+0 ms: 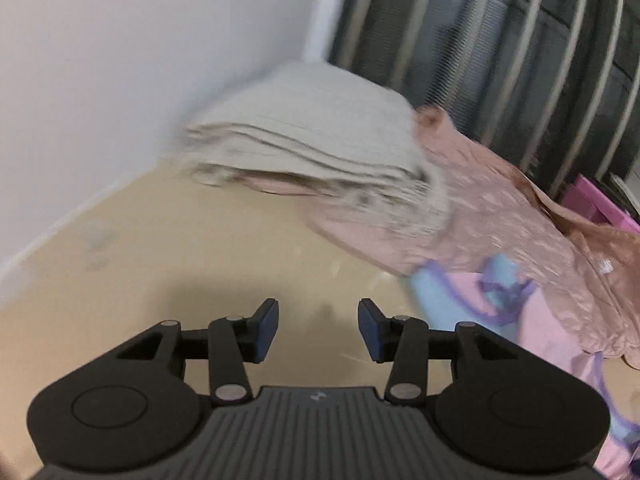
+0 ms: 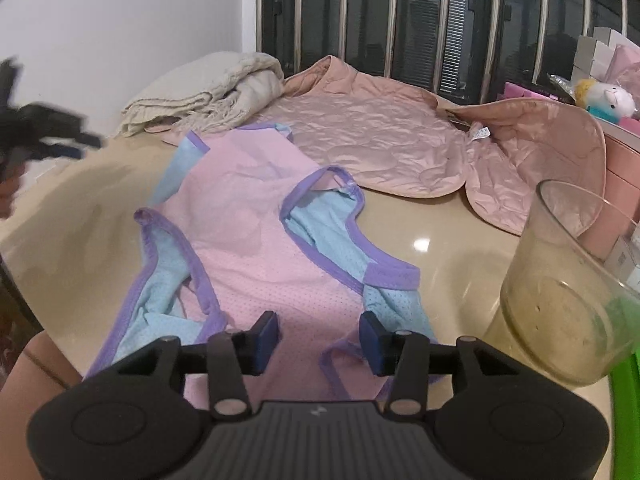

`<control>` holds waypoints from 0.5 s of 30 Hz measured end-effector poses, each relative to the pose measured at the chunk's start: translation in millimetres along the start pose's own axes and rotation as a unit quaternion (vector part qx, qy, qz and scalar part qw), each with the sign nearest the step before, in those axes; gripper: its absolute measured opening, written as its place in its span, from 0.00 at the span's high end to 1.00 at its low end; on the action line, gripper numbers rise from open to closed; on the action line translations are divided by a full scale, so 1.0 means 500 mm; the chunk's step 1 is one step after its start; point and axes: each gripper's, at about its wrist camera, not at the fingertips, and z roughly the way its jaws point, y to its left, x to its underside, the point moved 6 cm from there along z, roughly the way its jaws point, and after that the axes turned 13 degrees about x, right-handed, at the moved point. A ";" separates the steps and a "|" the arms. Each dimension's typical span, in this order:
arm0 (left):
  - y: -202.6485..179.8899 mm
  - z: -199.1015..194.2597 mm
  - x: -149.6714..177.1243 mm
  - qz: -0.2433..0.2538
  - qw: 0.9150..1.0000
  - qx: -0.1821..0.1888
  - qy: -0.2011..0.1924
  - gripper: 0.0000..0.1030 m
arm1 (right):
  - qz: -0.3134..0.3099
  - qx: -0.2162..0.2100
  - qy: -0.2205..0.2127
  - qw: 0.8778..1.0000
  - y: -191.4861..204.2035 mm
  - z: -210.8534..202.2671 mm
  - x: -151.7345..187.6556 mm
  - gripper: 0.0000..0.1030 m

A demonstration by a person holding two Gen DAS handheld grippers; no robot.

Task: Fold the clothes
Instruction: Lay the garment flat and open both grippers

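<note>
A pink mesh top (image 2: 256, 256) with blue sides and purple trim lies flat on the beige table (image 2: 436, 216). My right gripper (image 2: 319, 338) hangs open just above its near hem, nothing between the pads. In the left wrist view my left gripper (image 1: 318, 328) is open over bare table (image 1: 208, 248), the top's edge (image 1: 460, 300) off to its right. The left gripper also shows blurred at the left edge (image 2: 60, 140) of the right wrist view. A folded beige knit (image 1: 312, 136) and a pink quilted jacket (image 2: 380, 144) lie at the back.
A clear glass jar (image 2: 560, 288) stands close to the right of my right gripper. A white wall (image 1: 120, 60) and a barred dark window (image 2: 400, 20) back the table. Pink boxes and a plush toy (image 2: 612, 100) sit at far right. The table's left edge (image 2: 12, 280) drops off.
</note>
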 end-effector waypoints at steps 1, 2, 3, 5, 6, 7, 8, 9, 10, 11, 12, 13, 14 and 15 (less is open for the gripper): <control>-0.021 0.036 -0.010 -0.002 1.000 0.005 0.008 0.57 | 0.002 0.001 -0.002 1.000 0.001 -0.003 0.002 0.57; -0.041 0.072 -0.019 0.000 1.000 0.009 0.018 0.57 | 0.004 0.001 -0.002 1.000 0.000 -0.004 0.004 0.57; -0.062 0.108 -0.027 0.009 0.999 0.010 0.034 0.57 | 0.007 0.000 -0.002 1.000 -0.002 -0.006 0.005 0.57; -0.087 0.166 -0.033 0.015 0.999 -0.004 0.052 0.57 | 0.014 0.004 -0.001 1.000 -0.006 -0.010 0.009 0.57; -0.093 0.185 -0.033 0.019 0.998 -0.010 0.056 0.61 | 0.016 0.008 0.000 1.000 -0.007 -0.012 0.011 0.57; -0.097 0.194 -0.028 0.022 0.998 -0.006 0.061 0.80 | 0.018 0.012 0.000 1.000 -0.006 -0.015 0.013 0.57; -0.101 0.202 -0.023 0.025 0.998 -0.003 0.066 0.99 | 0.019 0.014 0.000 1.000 -0.006 -0.018 0.015 0.57; -0.102 0.205 -0.017 0.026 0.997 0.001 0.068 0.99 | 0.019 0.014 -0.001 1.000 -0.007 -0.021 0.017 0.57; -0.096 0.191 -0.009 0.026 0.998 0.003 0.061 0.99 | 0.020 0.013 -0.002 1.000 -0.009 -0.023 0.019 0.57; -0.084 0.166 -0.001 0.026 0.999 0.000 0.048 1.00 | 0.019 0.011 -0.003 1.000 -0.010 -0.024 0.020 0.57; -0.070 0.137 0.005 0.027 0.999 -0.004 0.031 1.00 | 0.018 0.008 -0.003 1.000 -0.010 -0.024 0.020 0.57; -0.052 0.098 0.008 0.032 0.999 -0.014 0.005 1.00 | 0.016 0.006 -0.002 1.000 -0.011 -0.024 0.019 0.57; -0.034 0.054 0.013 0.044 0.998 -0.030 -0.020 1.00 | 0.014 0.004 0.000 1.000 -0.011 -0.022 0.016 0.57; -0.012 0.004 0.022 0.056 0.996 -0.053 -0.047 1.00 | 0.011 0.002 0.004 1.000 -0.010 -0.016 0.010 0.57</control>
